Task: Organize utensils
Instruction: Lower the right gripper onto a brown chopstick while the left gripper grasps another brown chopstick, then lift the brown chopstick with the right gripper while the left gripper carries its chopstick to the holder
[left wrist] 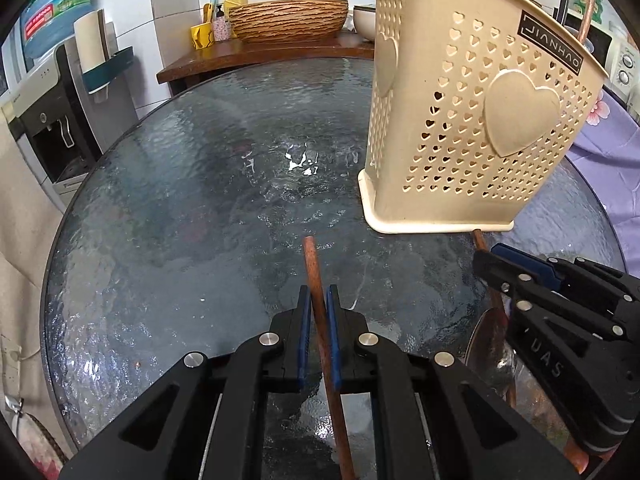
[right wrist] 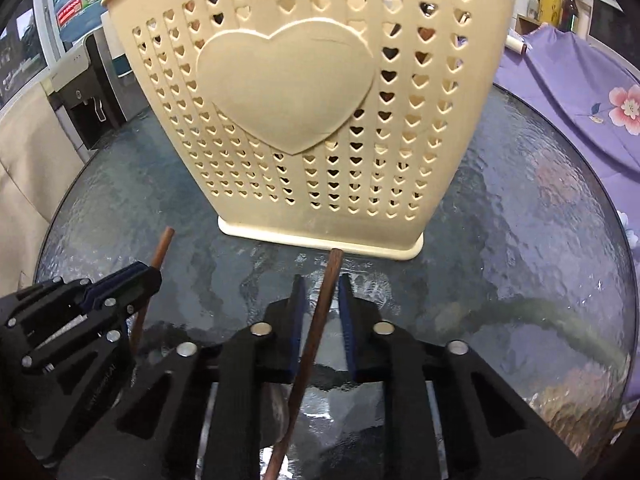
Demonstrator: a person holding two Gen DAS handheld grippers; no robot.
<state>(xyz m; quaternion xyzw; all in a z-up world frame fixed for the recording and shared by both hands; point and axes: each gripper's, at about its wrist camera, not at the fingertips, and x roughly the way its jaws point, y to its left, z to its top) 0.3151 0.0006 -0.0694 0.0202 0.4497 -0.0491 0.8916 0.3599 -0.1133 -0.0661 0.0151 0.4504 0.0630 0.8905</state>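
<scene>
A cream utensil basket with heart-shaped holes stands on the round glass table; it fills the right wrist view. My left gripper is shut on a brown wooden handle that points forward. My right gripper has its jaws a little apart around another wooden handle, which lies against the left pad, its tip close to the basket's base. The right gripper also shows in the left wrist view, with a metal spoon bowl under it. The left gripper shows in the right wrist view.
A wooden counter behind the table carries a woven bowl, yellow cups and a soap bottle. A water dispenser stands at the left. A purple flowered cloth lies at the right.
</scene>
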